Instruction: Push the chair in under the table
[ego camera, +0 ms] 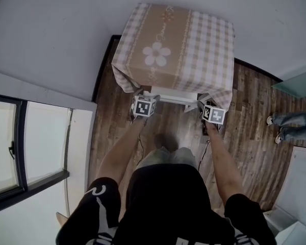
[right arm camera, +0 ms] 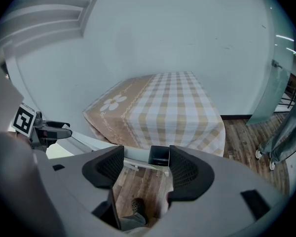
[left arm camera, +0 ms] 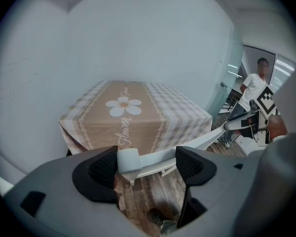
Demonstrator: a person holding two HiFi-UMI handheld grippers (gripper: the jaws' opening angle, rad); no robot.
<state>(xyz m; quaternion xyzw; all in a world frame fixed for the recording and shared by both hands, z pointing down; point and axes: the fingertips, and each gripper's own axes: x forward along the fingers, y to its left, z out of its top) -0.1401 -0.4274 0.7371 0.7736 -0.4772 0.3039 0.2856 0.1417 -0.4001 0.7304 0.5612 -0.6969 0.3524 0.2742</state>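
Note:
A small table [ego camera: 176, 45] under a beige checked cloth with a daisy stands against the wall. The white chair [ego camera: 174, 95] is in front of it, its seat mostly hidden under the cloth. My left gripper [ego camera: 148, 98] is at the left end of the chair's top rail, my right gripper [ego camera: 208, 107] at the right end. In the left gripper view the jaws [left arm camera: 147, 167] stand wide, with the rail's rounded end [left arm camera: 128, 159] against the left pad. In the right gripper view the jaws [right arm camera: 147, 167] are wide too, and the rail's dark end [right arm camera: 159, 156] lies by the right pad.
Wooden floor [ego camera: 255, 101] surrounds the table. A person [ego camera: 290, 126] stands at the right, near a glass panel [ego camera: 296, 83]. A window [ego camera: 20, 142] is at the left, and a white panel [ego camera: 296, 188] sits at the lower right.

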